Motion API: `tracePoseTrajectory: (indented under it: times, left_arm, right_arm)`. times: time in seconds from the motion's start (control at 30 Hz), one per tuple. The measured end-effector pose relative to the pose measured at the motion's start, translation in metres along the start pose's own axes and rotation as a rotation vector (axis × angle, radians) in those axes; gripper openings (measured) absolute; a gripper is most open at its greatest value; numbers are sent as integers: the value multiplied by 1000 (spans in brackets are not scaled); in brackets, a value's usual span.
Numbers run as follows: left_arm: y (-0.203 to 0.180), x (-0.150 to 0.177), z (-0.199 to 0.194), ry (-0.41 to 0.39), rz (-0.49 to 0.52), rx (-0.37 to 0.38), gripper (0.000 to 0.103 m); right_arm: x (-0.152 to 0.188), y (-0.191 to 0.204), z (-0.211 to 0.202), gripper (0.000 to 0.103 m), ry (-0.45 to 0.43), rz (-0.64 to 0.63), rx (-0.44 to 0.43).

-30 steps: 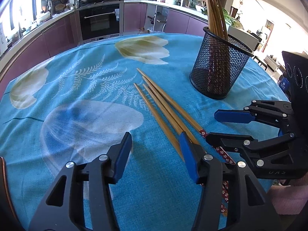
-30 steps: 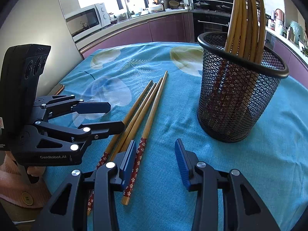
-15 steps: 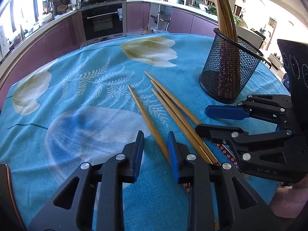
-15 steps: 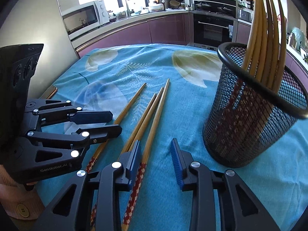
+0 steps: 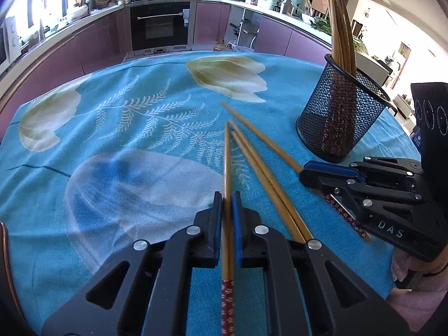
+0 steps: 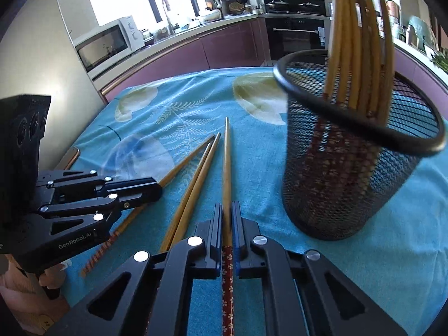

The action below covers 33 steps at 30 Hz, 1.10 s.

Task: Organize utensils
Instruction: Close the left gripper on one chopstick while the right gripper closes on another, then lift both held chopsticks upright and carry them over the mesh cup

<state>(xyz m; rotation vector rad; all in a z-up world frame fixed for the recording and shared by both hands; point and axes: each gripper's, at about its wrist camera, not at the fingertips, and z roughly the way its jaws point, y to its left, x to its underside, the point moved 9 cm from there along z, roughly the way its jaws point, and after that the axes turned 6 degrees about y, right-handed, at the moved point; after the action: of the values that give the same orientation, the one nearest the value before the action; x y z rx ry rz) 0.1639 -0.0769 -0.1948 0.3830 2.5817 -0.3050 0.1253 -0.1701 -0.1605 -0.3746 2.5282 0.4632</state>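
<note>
My left gripper (image 5: 227, 200) is shut on a wooden chopstick (image 5: 226, 165) with a red flowered end, low over the blue tablecloth. My right gripper (image 6: 227, 210) is shut on another chopstick (image 6: 226, 168) of the same kind. Two loose chopsticks (image 5: 268, 184) lie side by side between the grippers; they also show in the right wrist view (image 6: 193, 193). A black mesh holder (image 6: 355, 162) with several chopsticks upright in it stands just right of my right gripper; in the left wrist view the holder (image 5: 340, 114) is at the far right.
The table (image 5: 126, 128) has a blue cloth with pale flower prints. Purple kitchen cabinets and an oven (image 5: 162, 25) stand beyond its far edge. A microwave (image 6: 109, 44) sits on the counter at the left.
Both grippers have closed, each on one chopstick. The left one's chopstick has swung to point straight ahead. The right gripper has moved closer to the mesh holder.
</note>
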Motion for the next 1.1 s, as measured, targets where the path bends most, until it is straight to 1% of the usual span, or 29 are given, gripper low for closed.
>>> tracePoseTrajectory:
  times: [0.17,0.3,0.37,0.5,0.63,0.83,1.0,1.07,1.1]
  left_arm:
    - [-4,4,-10,-14,-5,25,8]
    - [-12,10,-15,-13,9,62,8]
    - [-14,13,-14,-6,21,67,8]
    - [-17,18,-9,14,37,68,8]
    - [-18,19,-5,32,51,72,8]
    - [-15,14,0,50,56,89,10]
    - [-16,9,4,55,61,83,10]
    - [-17,8,5,54,62,71,8]
    - [-18,7,6,54,61,68,8]
  right_arm:
    - [3,5,-12,6,-18,-17,-37]
    - [9,12,-16,6,0,-46,-66]
    - [14,16,-16,6,18,-63,-79]
    - [20,20,-11,6,48,-81,-76]
    - [21,21,-7,6,60,-92,-64]
    - [15,20,1,13,70,-101,-53]
    - [8,20,7,12,66,-110,-49]
    - [7,21,7,6,63,-117,-50]
    - [6,21,6,6,59,-117,-51]
